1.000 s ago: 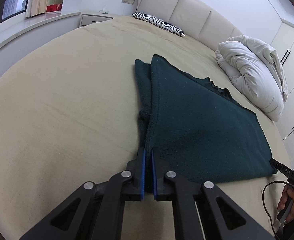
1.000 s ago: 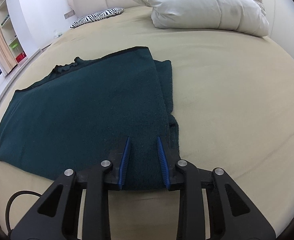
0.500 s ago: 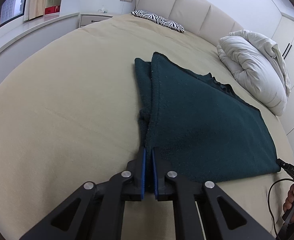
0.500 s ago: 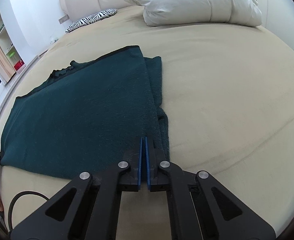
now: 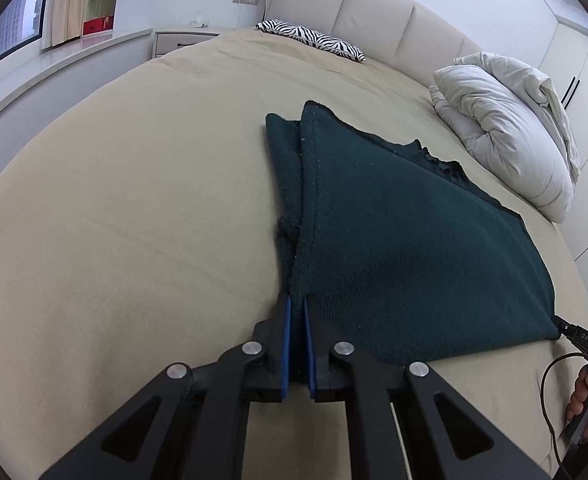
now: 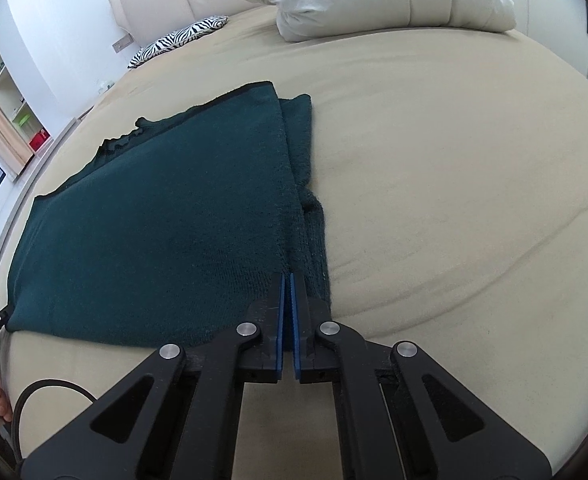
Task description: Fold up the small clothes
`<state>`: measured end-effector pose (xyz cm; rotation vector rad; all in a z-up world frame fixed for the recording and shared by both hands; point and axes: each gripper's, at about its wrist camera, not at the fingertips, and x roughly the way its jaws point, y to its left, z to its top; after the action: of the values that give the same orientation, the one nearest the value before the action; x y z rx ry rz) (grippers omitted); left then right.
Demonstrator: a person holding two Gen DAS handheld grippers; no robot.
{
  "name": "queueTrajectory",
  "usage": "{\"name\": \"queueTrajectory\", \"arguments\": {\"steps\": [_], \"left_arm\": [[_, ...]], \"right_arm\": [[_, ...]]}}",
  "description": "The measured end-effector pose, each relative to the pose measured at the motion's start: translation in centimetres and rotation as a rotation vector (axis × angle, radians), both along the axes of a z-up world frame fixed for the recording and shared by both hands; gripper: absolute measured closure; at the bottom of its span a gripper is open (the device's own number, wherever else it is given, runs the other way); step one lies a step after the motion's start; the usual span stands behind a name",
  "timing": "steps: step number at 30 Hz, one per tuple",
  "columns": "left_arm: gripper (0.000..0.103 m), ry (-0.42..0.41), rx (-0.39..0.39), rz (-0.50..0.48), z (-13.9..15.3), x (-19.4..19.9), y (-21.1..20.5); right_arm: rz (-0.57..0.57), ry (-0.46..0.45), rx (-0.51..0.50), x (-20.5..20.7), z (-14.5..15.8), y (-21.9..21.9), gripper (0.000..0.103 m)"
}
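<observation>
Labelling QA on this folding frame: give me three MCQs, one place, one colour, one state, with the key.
1. Where does the sweater lie?
A. on the bed
B. on the floor
C. on the white duvet

2. What colour is the sweater?
A. red
B. dark green
C. white

3. How does the right gripper stand?
A. wide open above the bed
B. shut on the sweater's near corner
C. shut on the striped pillow

Key: 1 A, it lies flat on the beige bed, apart from the duvet. 2 B, the knit is dark green in both views. 3 B, its blue pads pinch the knit edge; the left gripper grips the other corner.
</observation>
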<state>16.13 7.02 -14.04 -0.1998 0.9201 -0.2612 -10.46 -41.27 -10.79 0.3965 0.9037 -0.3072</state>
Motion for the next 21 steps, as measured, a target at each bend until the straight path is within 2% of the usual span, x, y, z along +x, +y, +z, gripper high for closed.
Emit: {"name": "queueTrajectory", "arguments": {"steps": [10,11,14,16,19,21], "left_arm": [[0.095,0.006,-0.022,0.0,0.0,-0.1,0.2],[0.089,0.009,-0.018,0.004,0.0,-0.1,0.3],[0.082,0.008,-0.021,0.043,1.3,-0.5,1.1],[0.082,-0.044,0.001,0.066,3.0,-0.9,1.4],[0.082,-0.118,0.044,0.024,5.6,0.1,-0.2],[0.079,-0.14,0.057,-0.016,6.5,1.9,-2.3]], "right_arm": [[0.007,-0.008,-0.006,-0.2,0.1,0.3,0.1],[0.005,-0.003,0.0,-0.1,0.1,0.2,0.1],[-0.011,0.01,0.004,-0.1,1.2,0.3,0.097],[-0.04,-0.017,-0.025,-0.6,2.9,0.5,0.09],[-0.044,-0.11,-0.006,-0.8,5.6,0.7,0.075],[-0.02,-0.152,0.047,0.6,6.5,1.1,0.051]]}}
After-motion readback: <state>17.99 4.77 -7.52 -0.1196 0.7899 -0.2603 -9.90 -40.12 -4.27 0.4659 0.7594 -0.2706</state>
